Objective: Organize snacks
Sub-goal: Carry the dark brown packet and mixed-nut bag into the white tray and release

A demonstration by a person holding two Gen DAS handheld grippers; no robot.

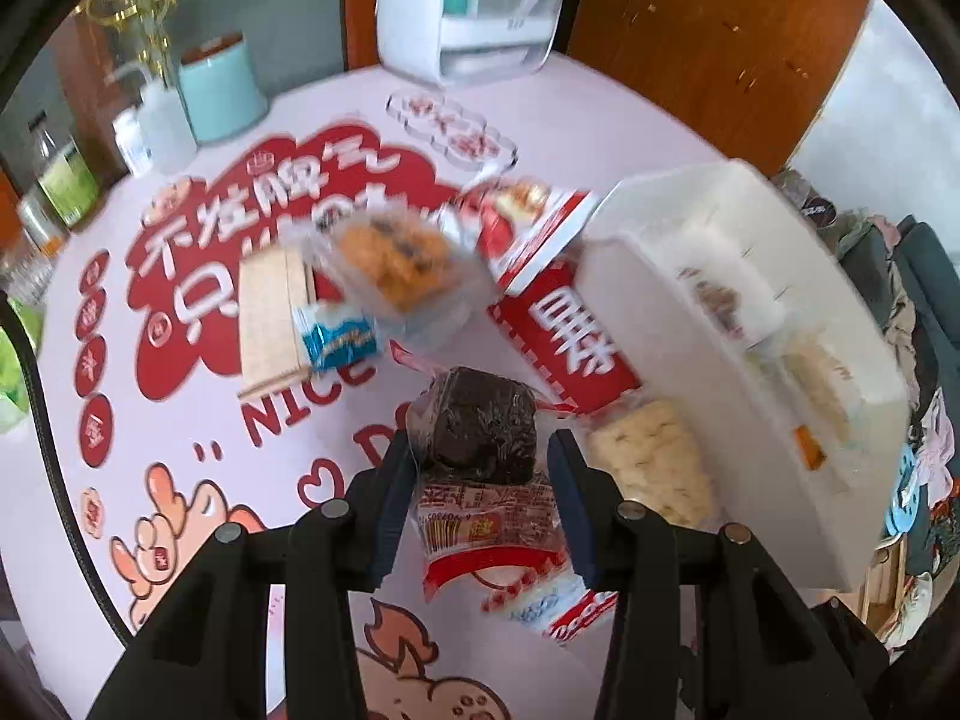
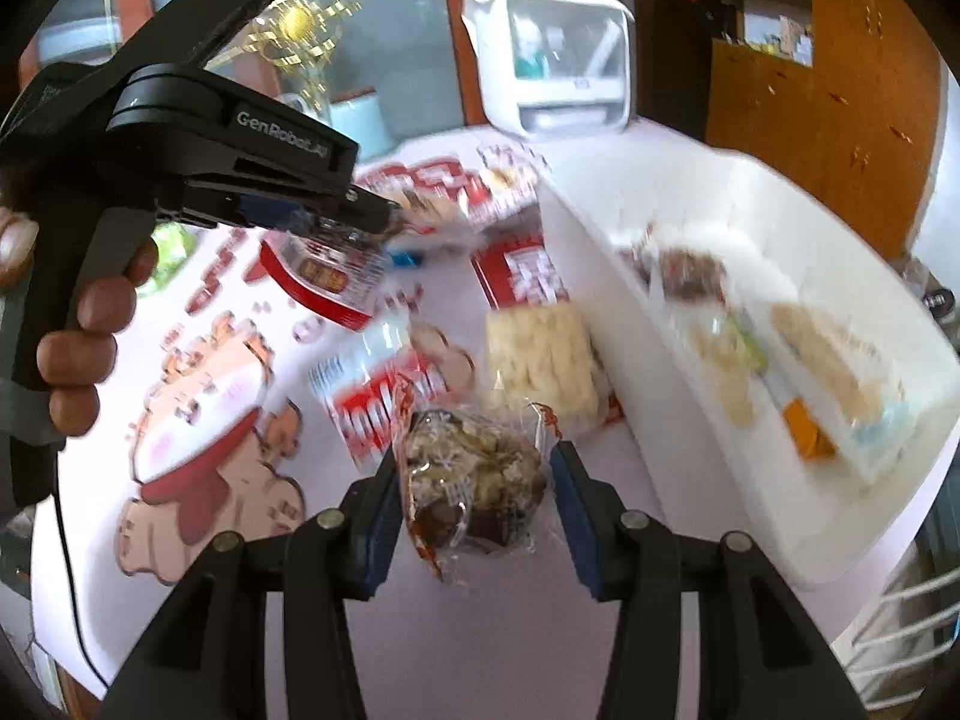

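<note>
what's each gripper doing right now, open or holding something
Left gripper: shut on the dark brown cake.
Right gripper: shut on the nutty snack pack.

From the left wrist we look forward and down along the fingers, close over the pink printed tablecloth (image 1: 600,138). From the right wrist we look the same way, equally close, from nearer and further right. We share the white bin (image 1: 660,324) (image 2: 600,288) at right, the pale cracker pack (image 1: 648,456) (image 2: 540,354) beside it, and the far white appliance (image 1: 420,12) (image 2: 498,60).
</note>
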